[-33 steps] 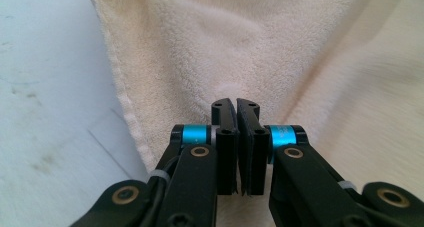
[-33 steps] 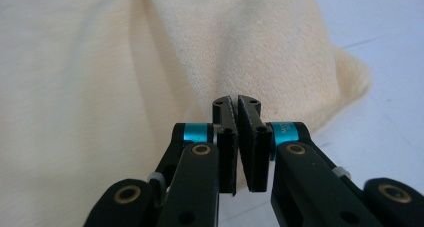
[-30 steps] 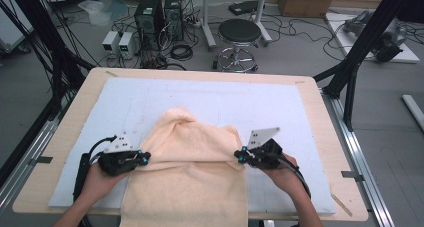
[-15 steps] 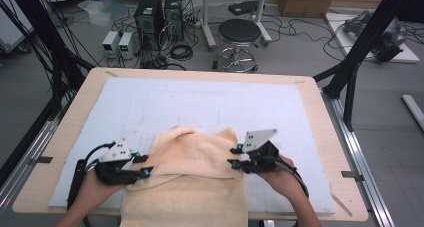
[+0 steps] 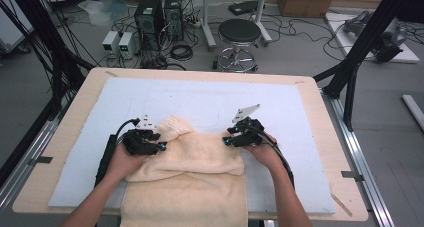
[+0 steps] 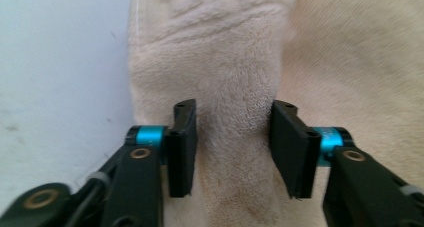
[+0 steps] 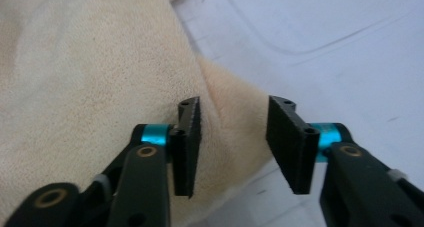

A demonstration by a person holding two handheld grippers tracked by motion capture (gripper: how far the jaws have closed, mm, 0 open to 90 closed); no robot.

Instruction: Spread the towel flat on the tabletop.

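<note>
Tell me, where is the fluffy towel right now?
In the high view the towel lies folded on the white mat, near edge, between the left gripper and right gripper.

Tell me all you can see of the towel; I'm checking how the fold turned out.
The towel is cream, soft terry-like cloth, folded back on itself near the table's front edge, its lower part hanging over that edge. The fold's far edge is bunched and uneven, with a lump at its left corner. It lies on the white mat. The left gripper and right gripper have just been opening; cloth lies between the parted jaws, unpinched.
</note>
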